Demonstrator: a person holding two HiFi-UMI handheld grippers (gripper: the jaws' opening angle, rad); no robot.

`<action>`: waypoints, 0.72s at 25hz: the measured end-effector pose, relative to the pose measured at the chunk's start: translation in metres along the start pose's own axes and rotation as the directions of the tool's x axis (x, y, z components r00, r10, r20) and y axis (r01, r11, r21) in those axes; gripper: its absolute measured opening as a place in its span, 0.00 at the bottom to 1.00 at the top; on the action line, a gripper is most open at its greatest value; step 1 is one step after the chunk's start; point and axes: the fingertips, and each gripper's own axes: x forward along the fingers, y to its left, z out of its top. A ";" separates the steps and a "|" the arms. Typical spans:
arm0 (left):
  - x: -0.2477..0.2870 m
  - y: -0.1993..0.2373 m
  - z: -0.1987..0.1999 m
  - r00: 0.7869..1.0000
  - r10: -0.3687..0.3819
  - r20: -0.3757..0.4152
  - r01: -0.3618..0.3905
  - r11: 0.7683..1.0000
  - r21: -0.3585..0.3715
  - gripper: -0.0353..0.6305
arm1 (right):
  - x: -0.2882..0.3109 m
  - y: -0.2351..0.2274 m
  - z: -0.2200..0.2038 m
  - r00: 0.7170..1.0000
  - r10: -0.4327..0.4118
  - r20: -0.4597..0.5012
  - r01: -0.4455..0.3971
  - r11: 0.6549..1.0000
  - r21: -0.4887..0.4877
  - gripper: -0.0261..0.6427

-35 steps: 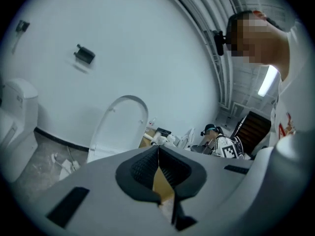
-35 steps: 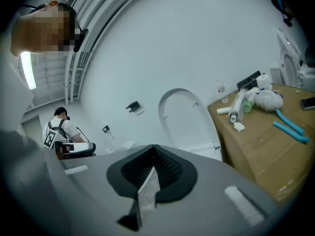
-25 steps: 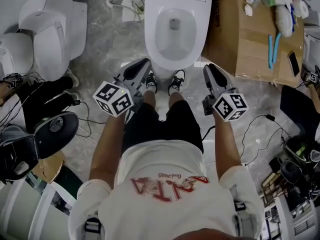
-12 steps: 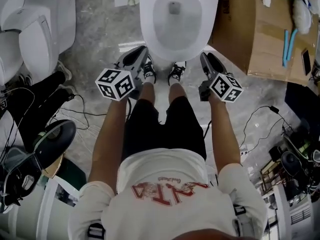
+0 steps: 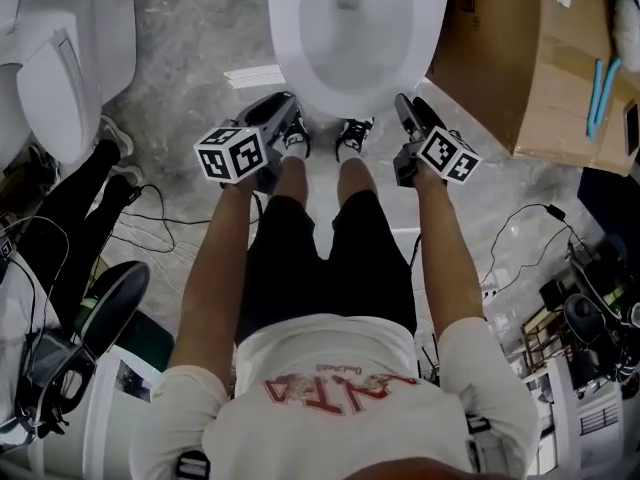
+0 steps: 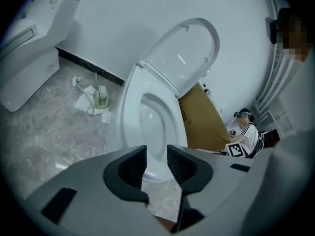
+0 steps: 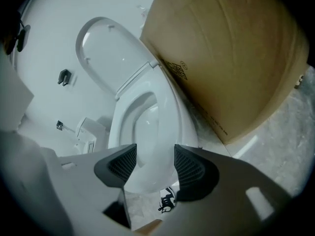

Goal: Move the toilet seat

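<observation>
The white toilet (image 5: 345,28) stands straight ahead. Its lid (image 6: 184,53) is raised against the wall and the seat ring (image 6: 132,100) lies down on the bowl. My left gripper (image 5: 283,108) hangs low at the bowl's front left, my right gripper (image 5: 403,108) at its front right. Neither touches the toilet. In the left gripper view the left gripper (image 6: 156,154) is open with only the bowl's front showing beyond the gap. The right gripper (image 7: 155,156) is open wider, also holding nothing. Both pairs of jaws have just been opening.
A big cardboard box (image 5: 510,58) stands close to the toilet's right side. Other white toilets (image 5: 60,58) stand at the left, with cables (image 5: 150,213) across the marble floor. My shoes (image 5: 350,133) are at the bowl's foot. A seated person (image 6: 248,132) is beyond the box.
Both grippers have sunk lower and now flank the bowl's front edge. The head view has shifted, so the toilet sits higher in the picture.
</observation>
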 end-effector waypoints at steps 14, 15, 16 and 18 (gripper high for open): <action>0.053 0.056 -0.041 0.992 -0.027 -0.121 0.019 0.998 -0.067 0.32 | 0.031 -0.022 -0.025 0.999 0.015 -0.029 -0.014 0.999 0.036 0.41; 0.055 0.056 -0.039 0.993 -0.033 -0.115 0.024 0.997 -0.077 0.32 | 0.031 -0.024 -0.026 1.000 0.013 -0.024 -0.012 0.999 0.051 0.41; 0.056 0.056 -0.038 0.993 -0.035 -0.112 0.026 0.996 -0.083 0.32 | 0.031 -0.025 -0.027 1.000 0.006 -0.024 -0.005 0.998 0.060 0.41; 0.058 0.055 -0.036 0.992 -0.031 -0.121 0.021 0.996 -0.083 0.32 | 0.031 -0.025 -0.027 0.999 -0.022 -0.028 0.024 0.998 0.055 0.40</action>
